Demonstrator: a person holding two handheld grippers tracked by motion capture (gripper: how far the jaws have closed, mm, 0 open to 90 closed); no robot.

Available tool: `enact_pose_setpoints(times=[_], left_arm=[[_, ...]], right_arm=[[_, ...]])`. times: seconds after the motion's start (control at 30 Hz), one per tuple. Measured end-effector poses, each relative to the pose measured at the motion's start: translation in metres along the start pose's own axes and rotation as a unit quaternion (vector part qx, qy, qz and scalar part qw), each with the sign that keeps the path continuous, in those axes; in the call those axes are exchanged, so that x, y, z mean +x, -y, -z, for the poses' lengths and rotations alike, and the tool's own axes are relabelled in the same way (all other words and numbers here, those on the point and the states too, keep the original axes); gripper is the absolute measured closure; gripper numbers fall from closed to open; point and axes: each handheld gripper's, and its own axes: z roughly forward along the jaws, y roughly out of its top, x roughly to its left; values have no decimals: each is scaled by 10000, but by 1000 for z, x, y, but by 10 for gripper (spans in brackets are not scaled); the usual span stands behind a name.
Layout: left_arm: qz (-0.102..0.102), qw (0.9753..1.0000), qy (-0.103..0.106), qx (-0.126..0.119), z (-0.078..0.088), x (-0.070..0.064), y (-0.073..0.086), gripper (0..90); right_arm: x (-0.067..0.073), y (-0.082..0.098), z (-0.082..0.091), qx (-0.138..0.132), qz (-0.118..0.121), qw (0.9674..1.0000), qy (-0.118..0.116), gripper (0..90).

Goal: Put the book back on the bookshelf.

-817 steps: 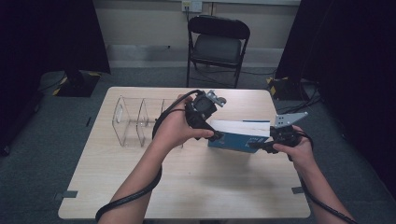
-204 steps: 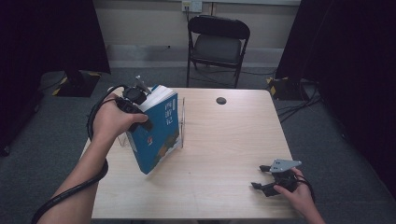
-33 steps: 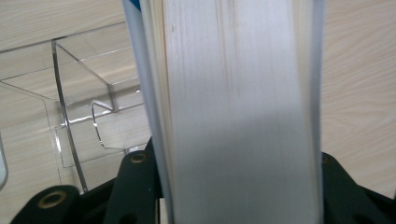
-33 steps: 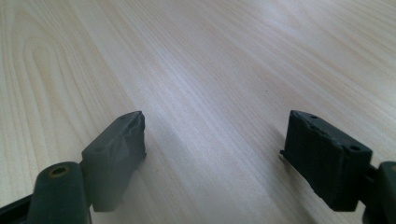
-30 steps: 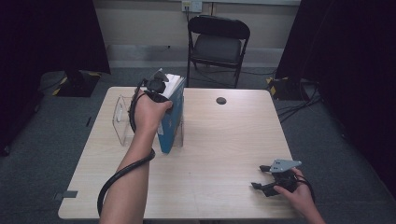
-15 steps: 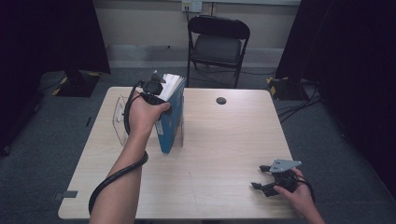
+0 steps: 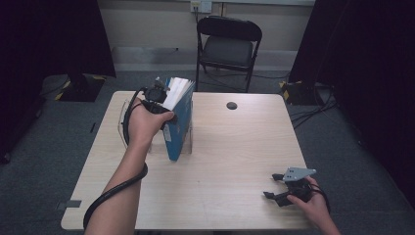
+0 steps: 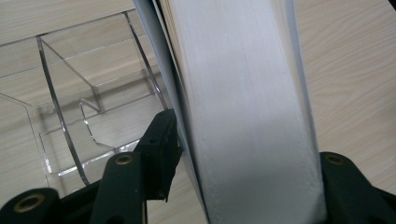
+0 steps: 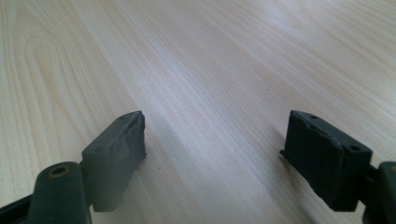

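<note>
A blue-covered book [image 7: 178, 125] stands on end in the rightmost slot of a clear acrylic holder [image 7: 128, 111] at the table's back left, its white page block [image 8: 243, 93] facing up. My left gripper [image 7: 163, 99] straddles the book's top edge from above. Its jaws have just been opening, and the book [image 8: 243, 93] still sits between them without a visible squeeze. The holder's empty slots [image 8: 70, 98] lie left of the book. My right gripper [image 7: 272, 186] rests open near the table's front right corner, with bare wood between its jaws [image 9: 215, 135].
A small black round disc [image 7: 231, 105] lies at the table's back middle. A black folding chair [image 7: 229, 46] stands behind the table. The light wooden tabletop [image 7: 225, 156] stretches between the holder and my right hand.
The left hand has shifted slightly along the book's top while the book stays upright in the holder. The right hand and its gripper have not moved.
</note>
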Motion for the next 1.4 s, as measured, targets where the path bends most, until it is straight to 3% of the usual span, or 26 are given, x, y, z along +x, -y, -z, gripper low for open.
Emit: enact_pose_setpoints(times=[0.5, 1.03, 1.13, 1.4], left_arm=[[-183, 9997, 108, -90, 9, -2, 6, 437], [-99, 9994, 331, -70, 13, 7, 14, 302], [-90, 9992, 353, -174, 15, 7, 16, 298], [-140, 9989, 428, -144, 17, 9, 20, 268]], right_arm=[[0, 0, 0, 5, 13, 10000, 1, 197], [0, 0, 0, 5, 14, 10000, 2, 197], [0, 0, 0, 7, 15, 10000, 1, 197], [0, 0, 0, 7, 14, 10000, 1, 197]])
